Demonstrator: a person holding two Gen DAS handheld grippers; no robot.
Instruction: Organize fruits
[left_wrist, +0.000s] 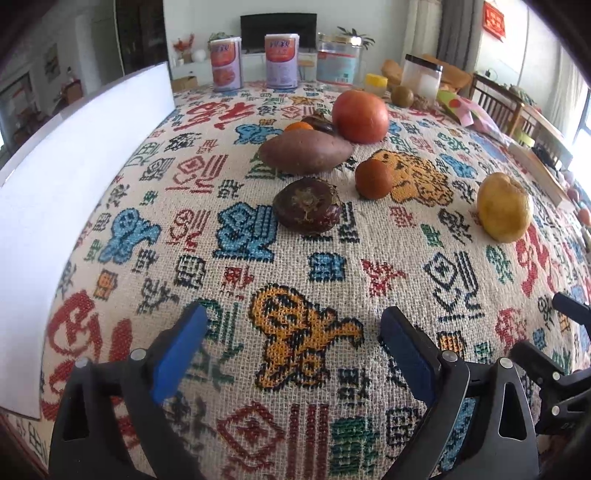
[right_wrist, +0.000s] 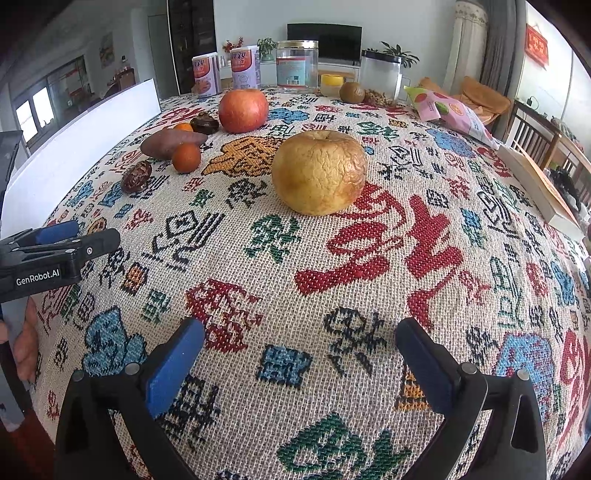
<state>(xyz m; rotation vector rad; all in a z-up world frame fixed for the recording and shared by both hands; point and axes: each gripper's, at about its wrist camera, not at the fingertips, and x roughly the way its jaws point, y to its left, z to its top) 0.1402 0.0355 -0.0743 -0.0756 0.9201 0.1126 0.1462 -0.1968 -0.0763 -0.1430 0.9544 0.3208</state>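
We hold both grippers low over the patterned tablecloth (right_wrist: 369, 295), and nothing is picked up yet. The right gripper (right_wrist: 299, 354) has its blue pads spread wide, with only cloth between them. The yellow wrinkled apple (right_wrist: 319, 171) stands straight ahead of these fingers, at twelve o'clock in the right wrist view, stem dimple up, apart from the pads but nearer than any other fruit. It is almost round, so it has no long axis that we must respect; we judge the fingers can close on it from either side as they stand.

The left gripper (left_wrist: 293, 334) is also wide open and empty. In front of it, at about twelve o'clock, lies the dark brown fruit (left_wrist: 307, 205), and behind that the sweet potato (left_wrist: 306, 151) (its long axis runs from nine to three o'clock across the view). The small orange fruit (left_wrist: 373, 179) sits at one o'clock, the red apple (left_wrist: 360, 116) further behind. From the left gripper the yellow apple is away at two o'clock, clearly farther.

So the relation that decides is this: the yellow apple belongs to the right hand, the cluster of dark fruit and sweet potato to the left hand. In our judgement the task is only at its start
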